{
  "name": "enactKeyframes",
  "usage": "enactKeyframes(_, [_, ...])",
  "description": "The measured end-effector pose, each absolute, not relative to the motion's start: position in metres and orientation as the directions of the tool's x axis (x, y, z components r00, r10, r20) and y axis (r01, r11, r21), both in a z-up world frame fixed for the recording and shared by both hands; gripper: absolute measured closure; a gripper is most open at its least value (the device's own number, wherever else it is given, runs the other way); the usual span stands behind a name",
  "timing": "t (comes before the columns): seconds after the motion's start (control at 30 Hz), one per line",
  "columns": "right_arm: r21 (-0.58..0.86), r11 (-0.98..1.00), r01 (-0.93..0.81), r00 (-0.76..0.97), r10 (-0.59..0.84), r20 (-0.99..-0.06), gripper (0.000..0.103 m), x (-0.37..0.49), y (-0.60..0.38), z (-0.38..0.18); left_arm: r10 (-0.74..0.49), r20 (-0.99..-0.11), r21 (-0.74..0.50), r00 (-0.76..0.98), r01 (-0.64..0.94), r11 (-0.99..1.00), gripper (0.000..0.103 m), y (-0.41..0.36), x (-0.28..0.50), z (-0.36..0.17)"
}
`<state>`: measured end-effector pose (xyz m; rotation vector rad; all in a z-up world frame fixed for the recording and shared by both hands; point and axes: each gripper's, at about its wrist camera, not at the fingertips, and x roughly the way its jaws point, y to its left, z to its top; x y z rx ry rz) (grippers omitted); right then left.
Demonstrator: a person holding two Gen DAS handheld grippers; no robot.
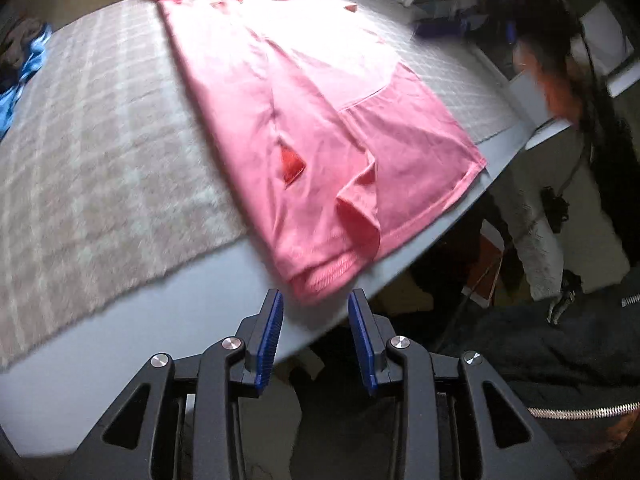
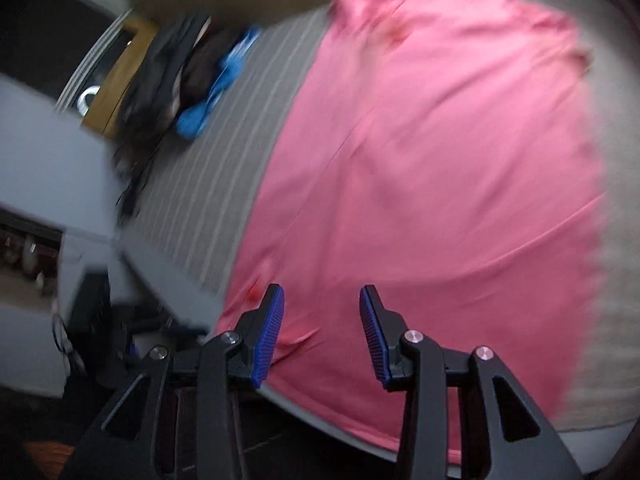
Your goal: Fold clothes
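Observation:
A pink T-shirt lies spread on a grey-and-white checked mat on a grey table. Its near edge has a folded sleeve and ribbed collar at the table's front. My left gripper is open and empty, its blue pads just in front of that collar edge. In the right wrist view the same shirt fills the middle of the picture. My right gripper is open and empty, hovering over the shirt's near corner at the table edge.
A pile of dark and blue clothes lies at the far end of the mat, also in the left wrist view. The table edge drops off to a cluttered floor. The right wrist view is blurred.

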<state>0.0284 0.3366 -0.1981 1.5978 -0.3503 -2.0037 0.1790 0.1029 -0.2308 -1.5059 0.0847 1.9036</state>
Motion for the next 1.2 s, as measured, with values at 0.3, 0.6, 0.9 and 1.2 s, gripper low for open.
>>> enactKeyframes(0.3, [0.484, -0.772, 0.412, -0.046, -0.548, -0.835, 0.068, 0.057, 0.270, -0.236, 0.452, -0.890, -0.327, -0.060, -0.606, -0.725, 0.071, 0.112, 0.179, -0.244])
enactKeyframes(0.6, [0.360, -0.861, 0.360, -0.115, -0.424, -0.898, 0.072, 0.093, 0.310, -0.204, 0.455, -0.883, -0.299, -0.120, -0.602, -0.740, 0.071, 0.094, 0.171, -0.235])
enactKeyframes(0.9, [0.291, -0.845, 0.449, -0.062, -0.354, -0.933, 0.071, 0.101, 0.265, -0.231, 0.412, -0.904, -0.248, -0.114, -0.643, -0.724, 0.091, 0.104, 0.169, -0.244])
enactKeyframes(1.2, [0.263, -0.836, 0.481, 0.008, -0.296, -0.955, 0.072, 0.110, 0.284, -0.206, 0.427, -0.902, -0.288, -0.062, -0.650, -0.703, 0.097, 0.087, 0.190, -0.231])
